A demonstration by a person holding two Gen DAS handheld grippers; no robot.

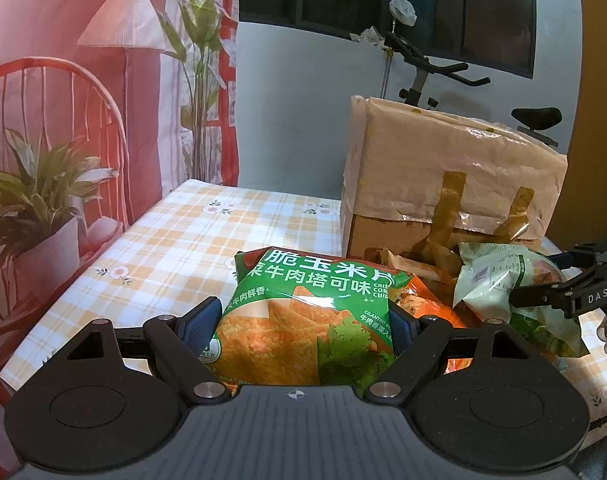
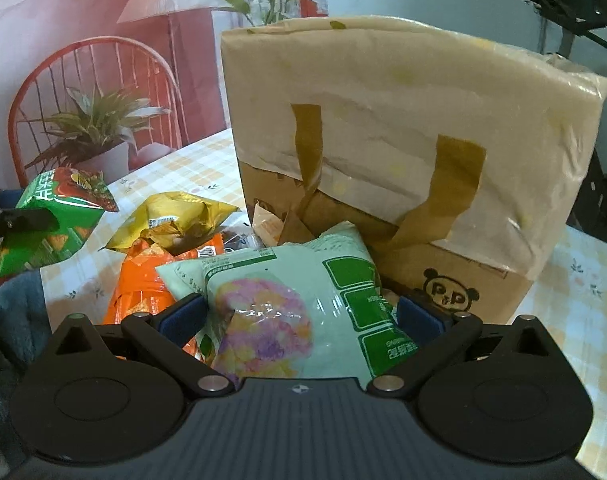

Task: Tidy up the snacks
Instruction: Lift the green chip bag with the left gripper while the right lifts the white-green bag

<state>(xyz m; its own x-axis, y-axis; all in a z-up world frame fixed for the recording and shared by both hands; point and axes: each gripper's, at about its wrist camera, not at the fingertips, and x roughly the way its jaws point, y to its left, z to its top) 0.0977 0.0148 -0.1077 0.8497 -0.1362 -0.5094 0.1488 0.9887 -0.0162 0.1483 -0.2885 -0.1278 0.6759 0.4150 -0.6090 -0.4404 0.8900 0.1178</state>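
Left gripper tilts down a bit, jaws pinching the green chip bag at lower centre of its view. Right gripper also points downward, jaws clamped on the pale bag, just in front of the taped box. More snacks are piled on the checked tablecloth; an exercise bike stands at the upper right.

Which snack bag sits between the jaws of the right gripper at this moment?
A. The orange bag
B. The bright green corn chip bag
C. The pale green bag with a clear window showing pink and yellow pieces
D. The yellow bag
C: in the right wrist view, the pale green bag lies between the right gripper's blue pads, while the bright green corn chip bag sits in the left gripper.
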